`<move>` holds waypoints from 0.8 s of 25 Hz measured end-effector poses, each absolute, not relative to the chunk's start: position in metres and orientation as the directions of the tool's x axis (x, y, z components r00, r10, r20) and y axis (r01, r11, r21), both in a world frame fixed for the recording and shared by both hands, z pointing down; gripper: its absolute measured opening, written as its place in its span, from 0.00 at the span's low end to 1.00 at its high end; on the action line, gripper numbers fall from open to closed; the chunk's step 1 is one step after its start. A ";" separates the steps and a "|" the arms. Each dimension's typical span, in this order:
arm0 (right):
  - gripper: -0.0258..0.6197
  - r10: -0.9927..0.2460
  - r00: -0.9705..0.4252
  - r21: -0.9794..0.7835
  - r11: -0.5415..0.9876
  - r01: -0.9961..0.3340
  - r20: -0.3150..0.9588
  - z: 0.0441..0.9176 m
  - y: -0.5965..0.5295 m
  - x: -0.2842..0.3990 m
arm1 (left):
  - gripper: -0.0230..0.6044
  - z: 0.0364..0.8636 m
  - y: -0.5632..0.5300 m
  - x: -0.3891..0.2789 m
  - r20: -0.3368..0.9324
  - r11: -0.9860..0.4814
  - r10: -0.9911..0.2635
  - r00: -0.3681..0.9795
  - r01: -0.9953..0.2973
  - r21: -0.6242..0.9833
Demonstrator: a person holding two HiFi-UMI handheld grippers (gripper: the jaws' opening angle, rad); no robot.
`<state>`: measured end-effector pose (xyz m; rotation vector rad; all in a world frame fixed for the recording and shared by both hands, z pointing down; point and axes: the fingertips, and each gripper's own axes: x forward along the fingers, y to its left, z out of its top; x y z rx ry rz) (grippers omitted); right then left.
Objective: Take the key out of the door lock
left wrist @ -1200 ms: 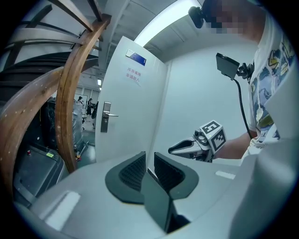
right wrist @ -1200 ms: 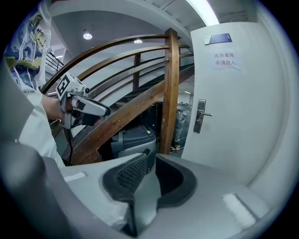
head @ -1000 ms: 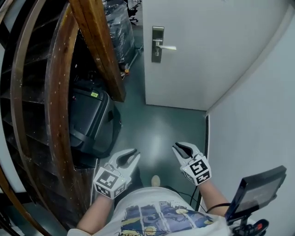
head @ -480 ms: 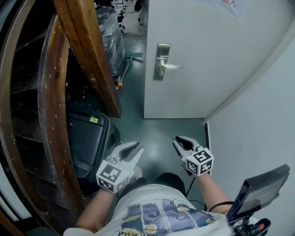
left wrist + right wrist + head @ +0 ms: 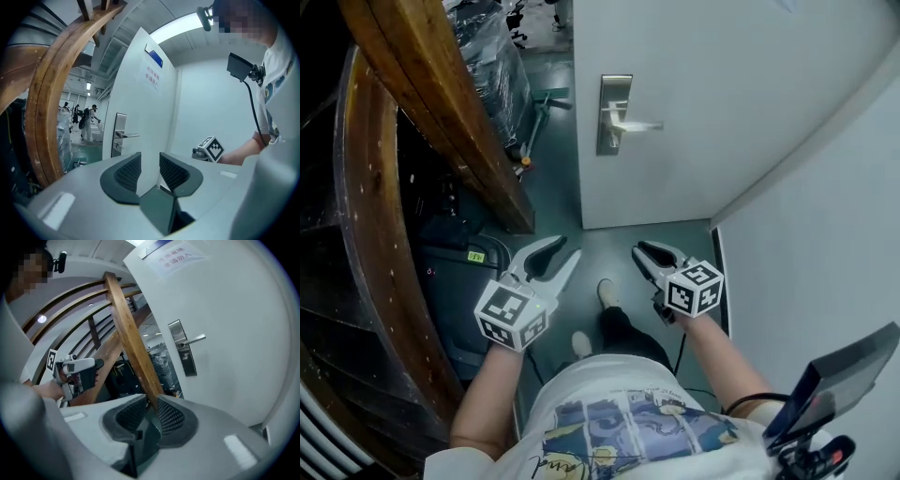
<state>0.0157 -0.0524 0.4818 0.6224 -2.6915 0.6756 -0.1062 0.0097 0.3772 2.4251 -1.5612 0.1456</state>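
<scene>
Key itself not resolved. Lock plate (image 5: 614,112) with lever handle (image 5: 636,124) is noted on white door (image 5: 722,103), well apart from both grippers. Left gripper (image 5: 565,247): jaws narrowly apart, just opening, nothing between. Right gripper (image 5: 639,256): likewise narrowly apart, just opening, empty.

Left gripper (image 5: 568,247) and right gripper (image 5: 638,255) side by side, jaws just opening (both empty).

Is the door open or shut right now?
Open. The door has its handle-side edge standing free, no frame against it, and the green floor runs on past it.
</scene>
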 end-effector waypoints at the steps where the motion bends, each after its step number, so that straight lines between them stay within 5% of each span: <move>1: 0.13 -0.327 -0.869 -0.403 0.786 -0.468 0.372 0.484 -0.065 0.009 | 0.26 0.375 -0.005 -0.111 0.221 -0.391 -0.881 0.418 -0.907 0.156; 20: 0.15 -0.188 -0.919 -0.536 0.764 -0.359 0.348 0.519 -0.229 -0.058 | 0.69 0.341 -0.299 -0.214 0.178 -0.436 -0.872 0.457 -0.888 0.144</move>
